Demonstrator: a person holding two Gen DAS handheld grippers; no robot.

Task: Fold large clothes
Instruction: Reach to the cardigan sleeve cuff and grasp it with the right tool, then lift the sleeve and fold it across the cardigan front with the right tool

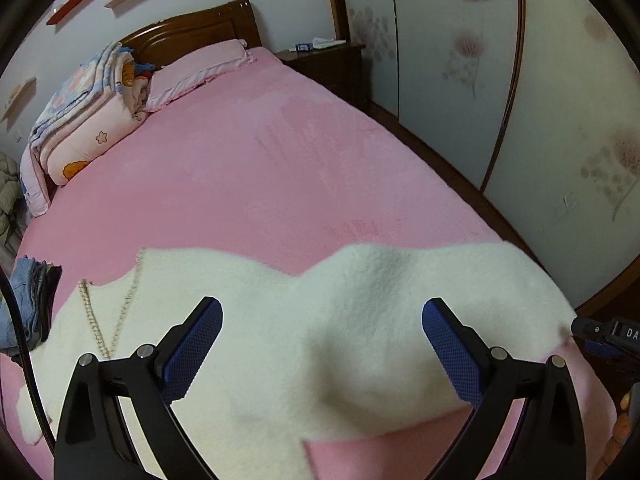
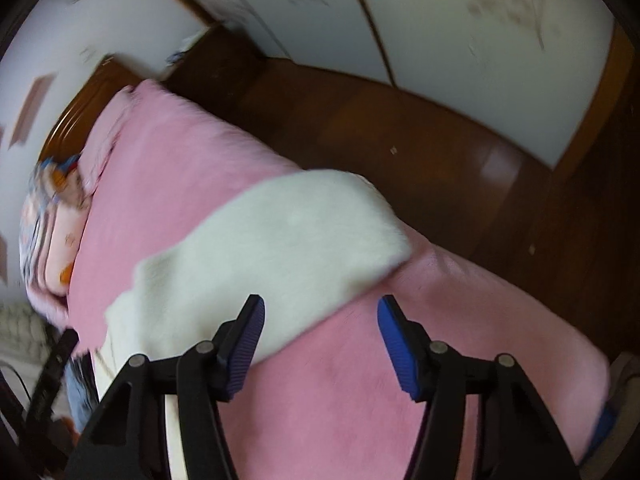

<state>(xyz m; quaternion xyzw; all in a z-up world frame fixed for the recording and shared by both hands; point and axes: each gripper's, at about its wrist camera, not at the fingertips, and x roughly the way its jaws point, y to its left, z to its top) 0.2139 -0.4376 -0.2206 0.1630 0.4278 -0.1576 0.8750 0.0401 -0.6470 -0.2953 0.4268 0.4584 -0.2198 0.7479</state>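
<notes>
A large white fluffy garment (image 1: 320, 328) with a bead necklace trim (image 1: 90, 312) lies spread across the near end of the pink bed (image 1: 248, 168). My left gripper (image 1: 322, 344) is open and empty, its blue pads above the garment's middle. In the blurred right wrist view the garment's sleeve (image 2: 288, 248) reaches toward the bed's right edge. My right gripper (image 2: 320, 340) is open and empty, just short of the sleeve's lower edge, above the pink sheet (image 2: 340, 392). The right gripper also shows at the right edge of the left wrist view (image 1: 600, 336).
A pink pillow (image 1: 196, 72) and folded quilts (image 1: 84, 120) sit at the headboard. Folded jeans (image 1: 28, 300) lie at the bed's left edge. A dark nightstand (image 1: 328, 60), wardrobe doors (image 1: 520, 80) and wooden floor (image 2: 400, 140) flank the bed's right side.
</notes>
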